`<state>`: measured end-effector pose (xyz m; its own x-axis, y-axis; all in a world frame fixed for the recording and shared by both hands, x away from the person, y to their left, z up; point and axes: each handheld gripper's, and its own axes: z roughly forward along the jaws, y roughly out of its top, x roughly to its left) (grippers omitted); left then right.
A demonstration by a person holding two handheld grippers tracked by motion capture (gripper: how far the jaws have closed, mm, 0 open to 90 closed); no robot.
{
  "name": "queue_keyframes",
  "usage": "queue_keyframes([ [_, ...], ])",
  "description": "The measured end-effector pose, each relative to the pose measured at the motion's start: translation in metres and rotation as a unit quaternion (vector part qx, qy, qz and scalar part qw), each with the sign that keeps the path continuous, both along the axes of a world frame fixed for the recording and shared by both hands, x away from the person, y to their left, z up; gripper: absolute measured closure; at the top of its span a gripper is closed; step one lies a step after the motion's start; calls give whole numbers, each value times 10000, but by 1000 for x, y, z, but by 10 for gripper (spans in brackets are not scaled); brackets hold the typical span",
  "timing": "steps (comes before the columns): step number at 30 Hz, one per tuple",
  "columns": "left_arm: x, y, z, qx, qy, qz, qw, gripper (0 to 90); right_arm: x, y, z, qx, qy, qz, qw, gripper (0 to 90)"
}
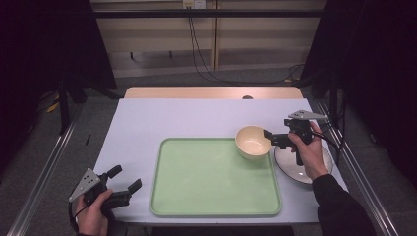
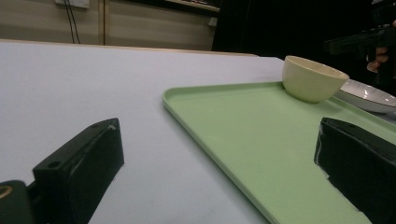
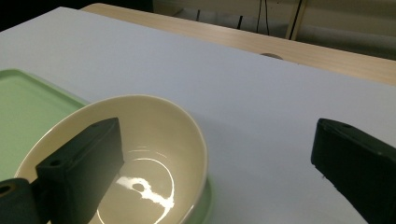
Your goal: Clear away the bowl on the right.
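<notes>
The bowl (image 1: 253,141), sitting at the tray's (image 1: 211,196) far right corner, is being straddled at its rim by the open right tool (image 1: 273,138).

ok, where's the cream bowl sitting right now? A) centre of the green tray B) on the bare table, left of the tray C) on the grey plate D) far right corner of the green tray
D: the cream bowl sits at the far right corner of the green tray, next to the grey plate, with the right hand-held gripper open at its rim.
</notes>
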<state>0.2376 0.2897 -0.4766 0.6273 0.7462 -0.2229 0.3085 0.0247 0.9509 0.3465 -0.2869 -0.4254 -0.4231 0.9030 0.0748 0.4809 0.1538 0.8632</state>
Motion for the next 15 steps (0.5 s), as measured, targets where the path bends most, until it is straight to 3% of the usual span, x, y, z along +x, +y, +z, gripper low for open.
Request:
queue_keyframes([
  [5,0,0,0,-4,13,-7,10000,14,-12,-7,4,-142,-117,-75,9998,17],
  [15,-1,0,0,-15,-8,16,10000,14,-32,-25,5,-109,-227,-263,9993,16],
])
